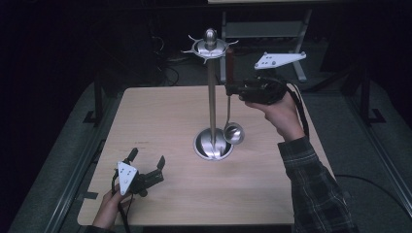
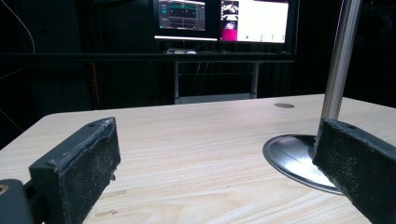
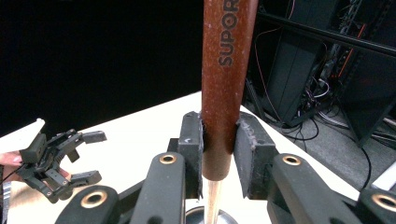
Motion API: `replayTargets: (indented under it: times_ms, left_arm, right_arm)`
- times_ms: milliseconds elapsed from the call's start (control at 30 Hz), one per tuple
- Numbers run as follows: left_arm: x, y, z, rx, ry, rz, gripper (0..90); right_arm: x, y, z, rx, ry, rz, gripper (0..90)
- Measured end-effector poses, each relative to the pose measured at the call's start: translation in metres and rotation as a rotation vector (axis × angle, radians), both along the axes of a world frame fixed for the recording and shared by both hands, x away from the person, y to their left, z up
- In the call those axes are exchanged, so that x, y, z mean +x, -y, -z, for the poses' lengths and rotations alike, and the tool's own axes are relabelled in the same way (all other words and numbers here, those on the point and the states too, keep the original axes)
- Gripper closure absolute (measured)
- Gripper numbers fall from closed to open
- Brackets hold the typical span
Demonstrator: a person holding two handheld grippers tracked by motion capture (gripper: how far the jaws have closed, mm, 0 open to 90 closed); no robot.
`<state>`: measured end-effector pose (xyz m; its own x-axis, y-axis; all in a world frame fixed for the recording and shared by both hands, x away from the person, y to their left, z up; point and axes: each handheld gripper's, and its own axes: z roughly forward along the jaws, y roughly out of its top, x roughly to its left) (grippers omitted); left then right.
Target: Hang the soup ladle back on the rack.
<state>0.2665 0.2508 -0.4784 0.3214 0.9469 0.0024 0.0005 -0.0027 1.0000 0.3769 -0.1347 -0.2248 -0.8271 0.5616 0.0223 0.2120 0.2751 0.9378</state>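
**Ladle held upright beside the rack**

At the near left corner of the wooden table [image 1: 160, 121], the left gripper [image 1: 147, 162] lies low over the boards in the person's left hand [image 1: 108, 209], its jaws spread wide with nothing between them. In the left gripper view the two black pads stand well apart, bare tabletop showing between them, and the right pad overlaps the edge of the round steel base [image 2: 292, 156]. Far behind the table, two lit monitors [image 2: 224, 19] glow in the dark room.

Toward the middle of the table stands the utensil rack [image 1: 212, 97], a slim steel pole rising from that round base [image 1: 206, 145] to a ring of hooks with a knob on top. Just to the right of the pole hangs the ladle [image 1: 229, 104]: its steel bowl sits low, beside the base and just above it, and its thin shaft runs straight up to a reddish-brown handle that reaches close to the hook ring. Whether the handle's top touches a hook cannot be made out.

To the right, the right gripper [image 1: 229, 90], carried in the right hand [image 1: 279, 114] with a plaid sleeve [image 1: 316, 189] behind it, is clamped on the lower end of that handle. The right gripper view shows the brown handle [image 3: 225, 84] upright and pinched between both pads, which press on its sides.
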Motion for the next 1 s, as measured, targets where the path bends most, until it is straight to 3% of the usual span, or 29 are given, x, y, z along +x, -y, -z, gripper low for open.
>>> replayTargets:
  times_ms: [467, 1000]
  left_arm:
    - [0.0, 0.0, 0.0, 0.004, 0.0, 0.005, 0.2]
    - [0.0, 0.0, 0.0, 0.001, 0.003, 0.004, 0.2]
  right_arm:
    - [-0.004, 0.009, 0.006, 0.008, -0.026, 0.007, 60.9]
    - [-0.015, 0.04, 0.04, 0.025, -0.057, 0.046, 51.5]
